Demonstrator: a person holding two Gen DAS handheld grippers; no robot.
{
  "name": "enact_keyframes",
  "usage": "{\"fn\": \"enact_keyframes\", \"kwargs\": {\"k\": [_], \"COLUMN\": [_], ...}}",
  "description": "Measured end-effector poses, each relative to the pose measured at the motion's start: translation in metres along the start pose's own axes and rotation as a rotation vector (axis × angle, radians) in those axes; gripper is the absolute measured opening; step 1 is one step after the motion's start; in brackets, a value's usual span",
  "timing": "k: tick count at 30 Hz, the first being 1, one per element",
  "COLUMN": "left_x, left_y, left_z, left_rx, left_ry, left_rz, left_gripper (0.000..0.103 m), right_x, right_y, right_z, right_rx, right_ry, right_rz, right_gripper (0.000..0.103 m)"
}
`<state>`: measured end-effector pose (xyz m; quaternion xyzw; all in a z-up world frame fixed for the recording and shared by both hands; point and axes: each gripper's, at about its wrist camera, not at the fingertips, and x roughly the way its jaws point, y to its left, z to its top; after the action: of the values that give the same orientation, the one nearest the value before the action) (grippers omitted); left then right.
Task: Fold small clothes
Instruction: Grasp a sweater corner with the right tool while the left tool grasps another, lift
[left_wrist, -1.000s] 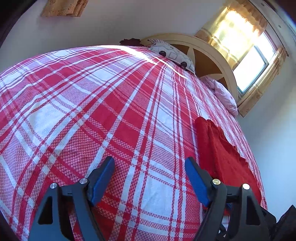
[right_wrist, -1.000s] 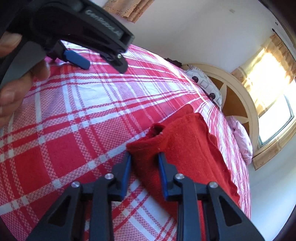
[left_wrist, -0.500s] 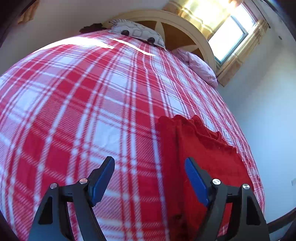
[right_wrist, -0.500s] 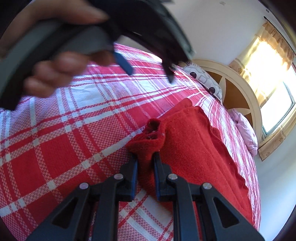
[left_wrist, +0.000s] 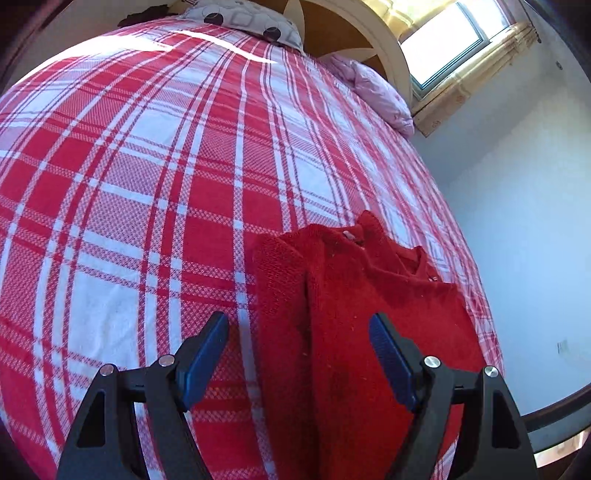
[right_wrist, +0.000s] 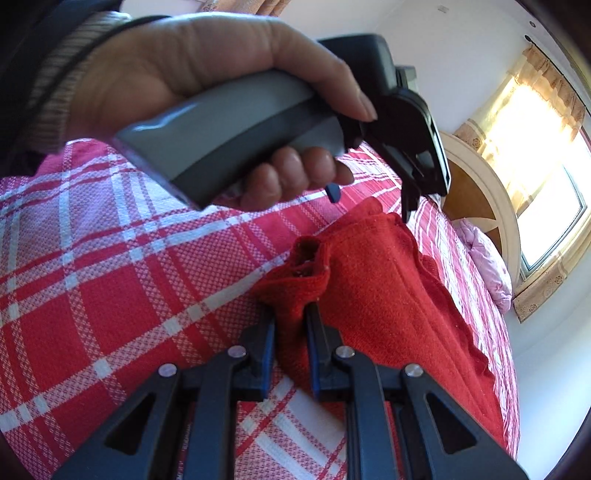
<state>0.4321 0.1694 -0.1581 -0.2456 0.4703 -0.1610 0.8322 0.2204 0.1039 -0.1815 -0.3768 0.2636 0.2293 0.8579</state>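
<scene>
A small red knitted sweater (left_wrist: 354, 295) lies on the red and white plaid bed cover (left_wrist: 147, 166), folded lengthwise into a long strip. In the right wrist view my right gripper (right_wrist: 290, 314) is shut on a bunched corner of the red sweater (right_wrist: 388, 295) near its cuff. My left gripper (left_wrist: 297, 354) hangs open above the strip's left edge, its blue pads (left_wrist: 207, 354) touching no cloth. A person's hand (right_wrist: 184, 85) holds that left gripper over the far end of the sweater in the right wrist view.
A grey patterned pillow (left_wrist: 243, 20) and a pink pillow (left_wrist: 380, 92) lie by the curved wooden headboard (left_wrist: 354, 37). A bright window (left_wrist: 458, 37) is beyond. The bed's edge and a white wall (left_wrist: 517, 221) run along the right.
My left gripper swung to the right, from over bare plaid cover to above the sweater. My right gripper closed onto the sweater's bunched corner.
</scene>
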Motion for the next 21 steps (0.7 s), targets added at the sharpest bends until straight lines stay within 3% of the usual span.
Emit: {"fn": "enact_keyframes", "kwargs": {"k": [4,5,6,8,10,15,21], "left_x": [0.002,0.002,0.003,0.009,0.007,-0.001,-0.008], "left_y": [0.002,0.004,0.004,0.008,0.009,0.018,0.008], "left_z": [0.004,0.005,0.005,0.004,0.002,-0.005,-0.004], "left_rx": [-0.006,-0.015,-0.020,-0.031,-0.026,-0.056,-0.013], "left_ry": [-0.024,-0.026,-0.022,0.012,0.000,-0.018,-0.056], "left_rz": [-0.014,-0.025,-0.036,-0.050,-0.066,-0.098,-0.065], "left_gripper": [0.078,0.068,0.045,0.032,0.032,0.016,0.011], "right_x": [0.002,0.002,0.002,0.001,0.000,0.000,-0.001], "right_y": [-0.002,-0.002,-0.001,0.000,0.001,0.001,-0.001], "right_z": [0.000,-0.001,-0.001,-0.001,-0.002,-0.002,-0.002], "right_rx": [-0.001,-0.002,-0.003,-0.003,-0.001,0.001,0.008], "right_ry": [-0.001,-0.002,-0.003,-0.004,-0.005,-0.006,-0.011], "right_rz": [-0.004,-0.006,-0.007,-0.009,-0.007,-0.007,-0.008], "right_gripper": [0.017,0.017,0.017,0.017,0.017,0.017,0.014]}}
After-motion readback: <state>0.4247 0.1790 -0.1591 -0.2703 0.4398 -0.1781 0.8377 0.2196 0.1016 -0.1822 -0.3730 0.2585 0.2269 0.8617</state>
